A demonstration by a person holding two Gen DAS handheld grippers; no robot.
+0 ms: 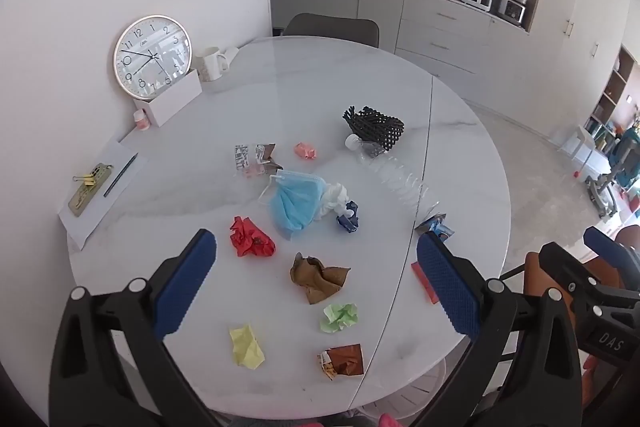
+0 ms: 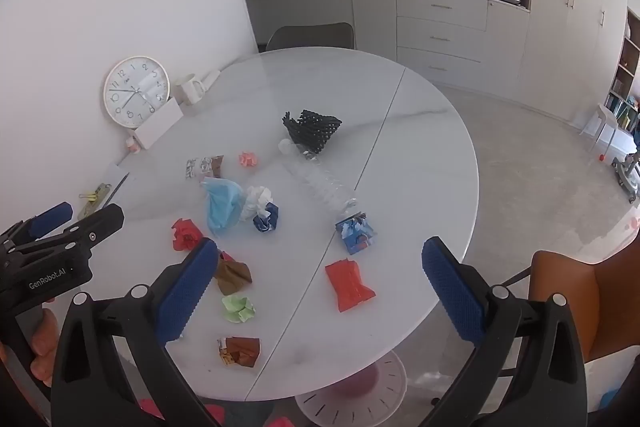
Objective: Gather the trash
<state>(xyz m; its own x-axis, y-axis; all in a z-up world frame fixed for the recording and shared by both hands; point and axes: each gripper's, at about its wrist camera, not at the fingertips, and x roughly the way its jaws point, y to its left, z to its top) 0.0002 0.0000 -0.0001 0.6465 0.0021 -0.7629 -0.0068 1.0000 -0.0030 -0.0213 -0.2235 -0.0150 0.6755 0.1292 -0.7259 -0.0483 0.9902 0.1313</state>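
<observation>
Left wrist view: left gripper (image 1: 316, 259) spread wide above the brown wrapper (image 1: 319, 277); right gripper (image 2: 320, 263) gaping too, nothing held. Drop straight, pinch the crumple's middle.

Your table (image 1: 460, 155) carries the litter mid-top: the mask (image 1: 294, 205) at the centre, the bottle (image 1: 394, 171) lying right of it toward the right edge, the mesh (image 1: 374, 127) behind the bottle's cap. At the left edge stands the clock (image 1: 152, 55) (a box (image 1: 173, 99) before it), the mug (image 1: 211, 63) just right of it. Paper wads (image 1: 338, 318) lie along the near edge.
</observation>
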